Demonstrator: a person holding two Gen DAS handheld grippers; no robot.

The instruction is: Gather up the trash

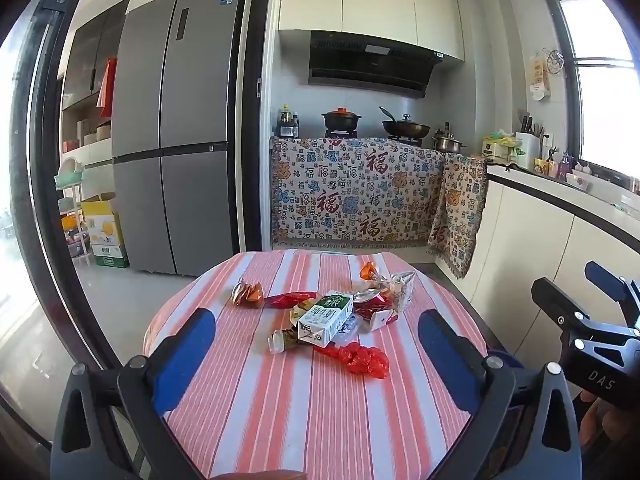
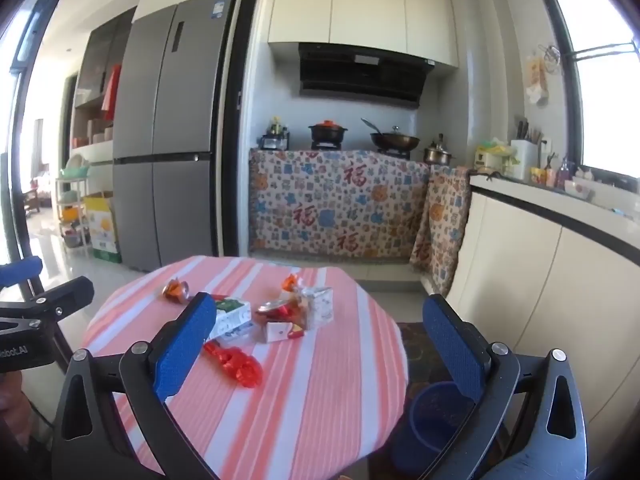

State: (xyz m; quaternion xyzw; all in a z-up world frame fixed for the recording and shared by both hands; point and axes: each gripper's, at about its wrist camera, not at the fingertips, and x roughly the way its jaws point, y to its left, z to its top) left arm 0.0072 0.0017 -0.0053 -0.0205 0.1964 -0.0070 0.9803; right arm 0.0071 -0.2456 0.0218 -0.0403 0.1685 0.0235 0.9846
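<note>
Trash lies in a pile on the round striped table (image 1: 304,412): a green-and-white milk carton (image 1: 326,318), a crumpled red plastic bag (image 1: 360,358), a crushed red can (image 1: 370,300), a clear wrapper (image 1: 400,284), a red wrapper (image 1: 290,299) and an orange-gold wrapper (image 1: 246,294). My left gripper (image 1: 316,356) is open above the table's near side, short of the pile, and empty. My right gripper (image 2: 320,344) is open and empty, to the right; the carton (image 2: 232,314) sits just behind its left finger. A blue bin (image 2: 436,424) stands on the floor right of the table.
A grey fridge (image 1: 176,128) stands behind left. A cloth-covered stove counter (image 1: 352,192) with pots is at the back. A white counter (image 1: 560,216) runs along the right. Boxes (image 1: 106,236) sit on the floor at left.
</note>
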